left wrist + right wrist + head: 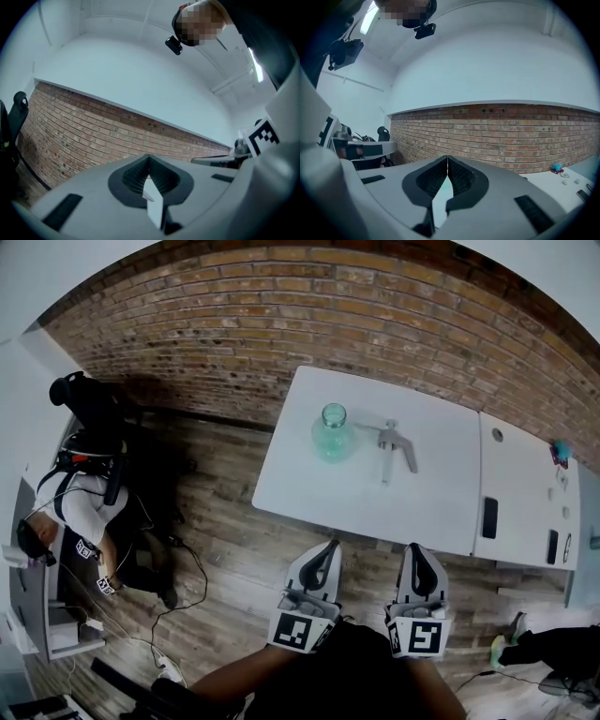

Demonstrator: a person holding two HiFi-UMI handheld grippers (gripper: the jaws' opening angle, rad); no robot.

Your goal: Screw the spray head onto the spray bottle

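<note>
Spray bottle (333,432) stands upright and uncapped on the white table (431,502), straight ahead of the left gripper (332,546) and well apart from it, past the table's near edge. Beside the bottle, on the side of the right gripper (413,548), the spray head (395,443) lies flat on the tabletop with its thin tube pointing back toward the grippers. It is ahead of the right gripper and a little to that gripper's left, also well apart. Both grippers hang side by side over the wooden floor (225,549), short of the table. The left gripper (148,157) has its jaws pressed together with nothing between them, and the right gripper (447,158) is likewise closed and empty. Both gripper views look up at the brick wall (497,136).
</note>
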